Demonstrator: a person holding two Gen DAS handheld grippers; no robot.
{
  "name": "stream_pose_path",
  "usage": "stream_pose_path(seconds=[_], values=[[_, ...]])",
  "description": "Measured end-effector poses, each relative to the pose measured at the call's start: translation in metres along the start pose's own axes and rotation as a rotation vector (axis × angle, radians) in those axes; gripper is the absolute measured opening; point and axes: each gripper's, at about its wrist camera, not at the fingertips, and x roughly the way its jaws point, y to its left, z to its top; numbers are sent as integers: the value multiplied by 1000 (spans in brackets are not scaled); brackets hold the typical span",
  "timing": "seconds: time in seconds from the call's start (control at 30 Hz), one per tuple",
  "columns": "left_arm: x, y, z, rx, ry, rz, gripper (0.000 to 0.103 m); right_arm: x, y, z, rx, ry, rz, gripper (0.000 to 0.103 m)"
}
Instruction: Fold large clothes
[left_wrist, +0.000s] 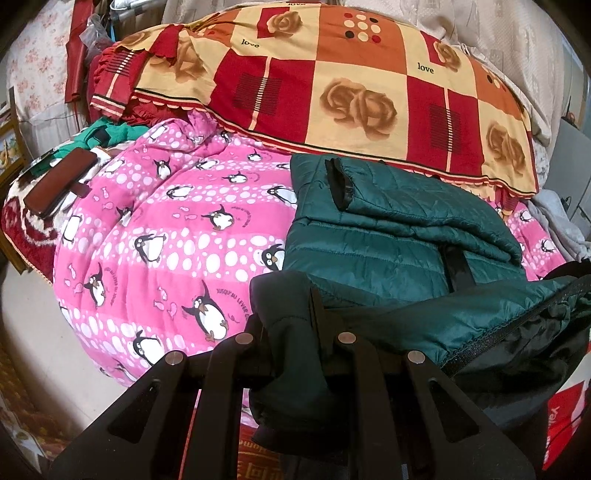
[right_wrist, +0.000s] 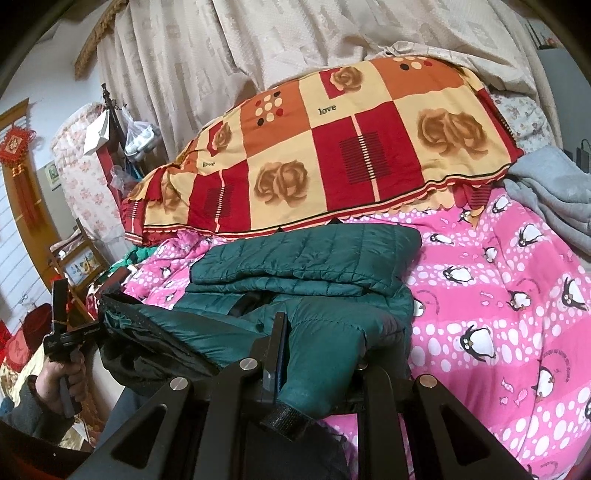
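Note:
A dark green quilted jacket lies partly folded on a pink penguin blanket; it also shows in the right wrist view. My left gripper is shut on the jacket's near hem corner, lifted off the bed. My right gripper is shut on the other near corner of the jacket. The left gripper and the hand that holds it show at the left of the right wrist view. The lifted hem hangs between the two grippers, its black lining facing me.
A red and cream rose-patterned quilt is piled behind the jacket. A brown wallet lies at the bed's left end. Grey cloth lies at the right. Curtains hang behind the bed.

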Motion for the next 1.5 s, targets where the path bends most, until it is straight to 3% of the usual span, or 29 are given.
stream_pose_path(seconds=[0.27, 0.57, 0.77, 1.17, 1.5], values=[[1, 2, -1, -5, 1, -8, 12, 1, -2, 1, 23, 22, -10, 14], [3, 5, 22, -82, -35, -96, 12, 13, -7, 19, 42, 12, -27, 14], [-11, -2, 51, -85, -118, -141, 12, 18, -10, 41, 48, -24, -44, 14], [-20, -21, 116, -34, -207, -143, 12, 19, -16, 94, 34, -109, -47, 14], [-2, -31, 180, -58, -200, -143, 12, 50, -23, 154, 7, -116, -53, 15]])
